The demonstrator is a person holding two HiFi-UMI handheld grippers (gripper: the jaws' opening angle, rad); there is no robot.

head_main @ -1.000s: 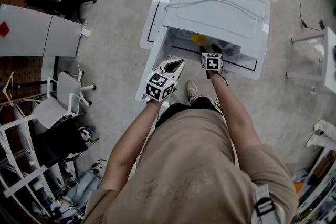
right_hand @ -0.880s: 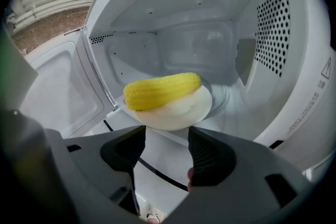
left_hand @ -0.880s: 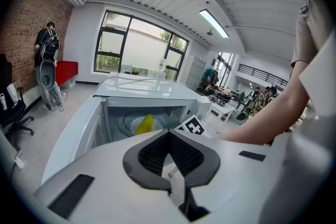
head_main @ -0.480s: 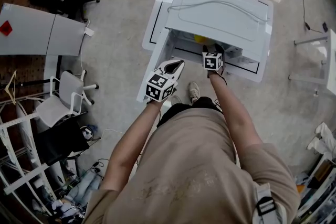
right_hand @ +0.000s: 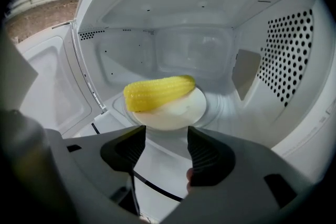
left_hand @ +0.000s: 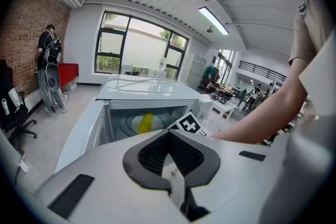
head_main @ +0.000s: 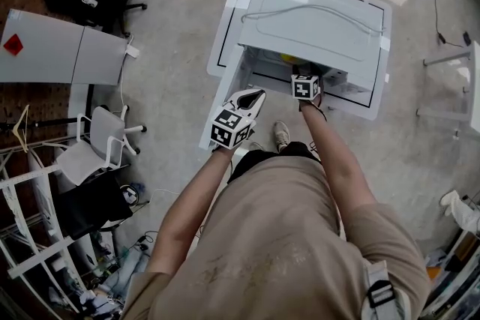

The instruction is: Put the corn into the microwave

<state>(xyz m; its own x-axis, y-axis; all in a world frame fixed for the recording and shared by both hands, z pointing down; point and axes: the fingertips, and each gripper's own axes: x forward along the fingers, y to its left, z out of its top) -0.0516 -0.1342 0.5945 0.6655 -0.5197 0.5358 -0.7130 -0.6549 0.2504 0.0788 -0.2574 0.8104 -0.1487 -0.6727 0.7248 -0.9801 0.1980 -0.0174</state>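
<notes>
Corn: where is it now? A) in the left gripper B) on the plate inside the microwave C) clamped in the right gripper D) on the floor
B: the right gripper view shows the corn lying on the plate in the microwave, with the right gripper jaws apart and empty.

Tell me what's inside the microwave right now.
A corn cob lies on a white plate inside the microwave. The plate's middle under the cob is covered. The right gripper, open, holds nothing.
</notes>
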